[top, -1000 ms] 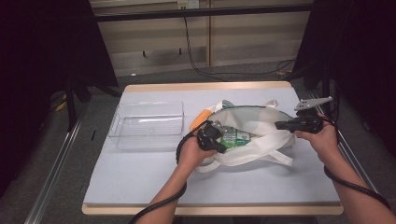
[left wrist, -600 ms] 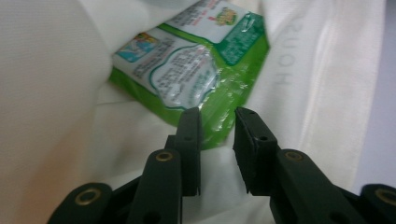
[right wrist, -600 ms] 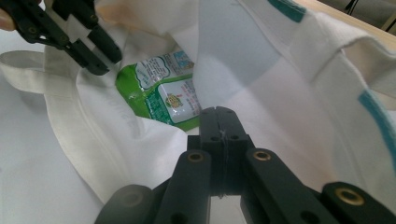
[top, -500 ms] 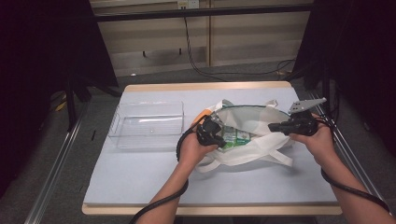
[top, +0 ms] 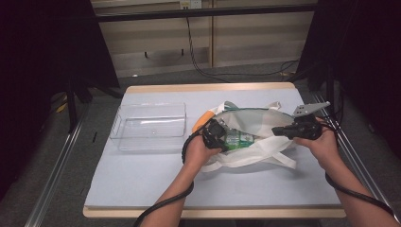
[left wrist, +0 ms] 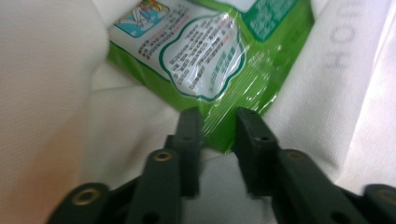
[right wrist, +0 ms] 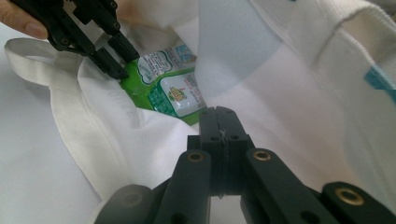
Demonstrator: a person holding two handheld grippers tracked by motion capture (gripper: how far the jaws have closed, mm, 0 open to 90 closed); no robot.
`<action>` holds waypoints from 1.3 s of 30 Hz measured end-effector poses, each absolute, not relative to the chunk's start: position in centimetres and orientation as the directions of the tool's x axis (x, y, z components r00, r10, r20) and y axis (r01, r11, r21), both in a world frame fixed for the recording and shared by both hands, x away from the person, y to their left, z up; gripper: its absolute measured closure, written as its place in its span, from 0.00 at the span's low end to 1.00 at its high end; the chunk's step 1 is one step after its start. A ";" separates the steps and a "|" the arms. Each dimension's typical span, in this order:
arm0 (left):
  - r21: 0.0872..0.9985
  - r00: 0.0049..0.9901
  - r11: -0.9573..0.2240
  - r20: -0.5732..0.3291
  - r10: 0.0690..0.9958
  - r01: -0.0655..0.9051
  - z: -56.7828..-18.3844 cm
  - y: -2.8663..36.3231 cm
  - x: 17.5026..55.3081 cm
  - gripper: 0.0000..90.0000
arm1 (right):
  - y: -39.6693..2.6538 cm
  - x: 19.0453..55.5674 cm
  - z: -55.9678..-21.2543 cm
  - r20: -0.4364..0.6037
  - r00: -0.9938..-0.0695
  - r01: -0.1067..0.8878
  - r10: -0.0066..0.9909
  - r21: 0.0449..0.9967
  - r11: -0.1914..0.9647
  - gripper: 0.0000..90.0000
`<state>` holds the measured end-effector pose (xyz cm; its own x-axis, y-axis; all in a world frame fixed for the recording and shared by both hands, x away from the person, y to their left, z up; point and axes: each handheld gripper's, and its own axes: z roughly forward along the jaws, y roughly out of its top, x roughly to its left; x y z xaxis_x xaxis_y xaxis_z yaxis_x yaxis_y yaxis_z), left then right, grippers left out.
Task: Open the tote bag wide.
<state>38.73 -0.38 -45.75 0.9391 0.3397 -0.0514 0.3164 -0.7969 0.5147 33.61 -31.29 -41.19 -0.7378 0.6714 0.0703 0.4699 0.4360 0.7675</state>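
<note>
your left gripper sits inside the white bag on the desk, jaws slightly apart around the green packet's corner, just been closing. right gripper clamped on bag's cloth.

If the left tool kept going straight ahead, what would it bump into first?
Most likely the green packet inside the white bag. The left tool points right at its crinkly bottom edge, which already sits between the slightly parted jaws; whether they touch it is unclear.

Hand-held gripper straddling green packet corner.
</note>
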 end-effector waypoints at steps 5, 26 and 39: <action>0.496 0.937 -0.803 -0.064 0.344 0.329 -45.8 -0.9 38.5 1.00 | -31.3 33.6 -41.5 0.074 -0.735 0.474 0.674 0.767 0.433 1.00; 0.581 0.919 -0.721 -0.138 0.370 0.378 -41.3 0.3 39.0 1.00 | -30.1 33.5 -41.1 0.068 -0.760 0.451 0.646 0.772 0.449 0.93; 0.623 0.919 -0.690 -0.134 0.370 0.369 -38.9 0.6 39.0 1.00 | -29.0 33.6 -41.1 0.061 -0.778 0.436 0.626 0.769 0.467 0.89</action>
